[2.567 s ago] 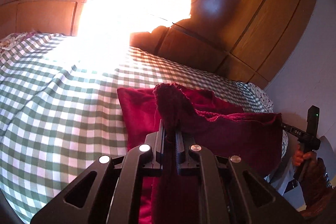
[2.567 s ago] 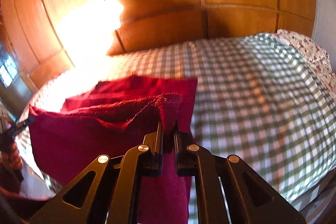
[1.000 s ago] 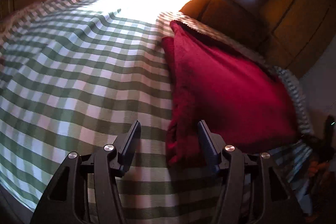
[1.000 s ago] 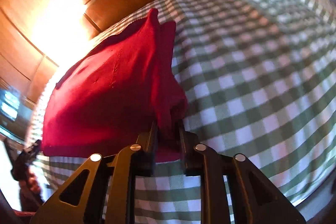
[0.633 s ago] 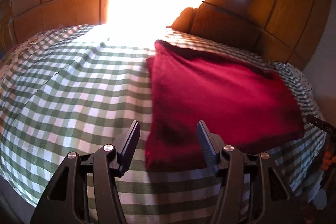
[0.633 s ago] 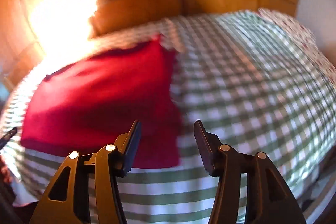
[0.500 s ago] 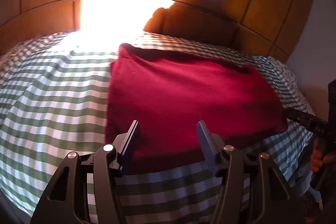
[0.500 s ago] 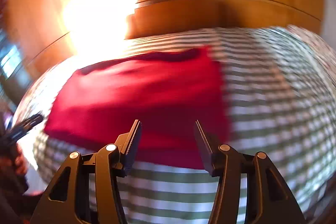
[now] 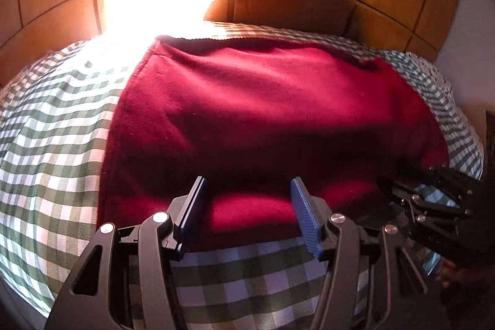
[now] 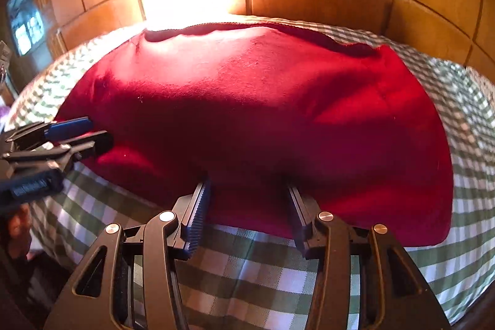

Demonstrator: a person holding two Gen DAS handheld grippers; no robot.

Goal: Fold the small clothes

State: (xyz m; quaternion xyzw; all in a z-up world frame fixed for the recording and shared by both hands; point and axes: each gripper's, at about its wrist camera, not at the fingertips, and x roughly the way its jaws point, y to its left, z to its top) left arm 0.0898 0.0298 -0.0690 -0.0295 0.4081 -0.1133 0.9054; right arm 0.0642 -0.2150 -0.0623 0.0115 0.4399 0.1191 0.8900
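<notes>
Both pairs of fingers now stand apart and empty: the left gripper (image 9: 247, 206) and the right gripper (image 10: 247, 206) each hover over the near hem of the red garment (image 9: 263, 119), where 2.6 s ago each was clamped on a raised corner of it. That garment now lies released and folded flat on the checked bed cover (image 9: 55, 163), near the bed's front edge and clear of its side edges. Judged from this, one fold is complete and the next can begin.
</notes>
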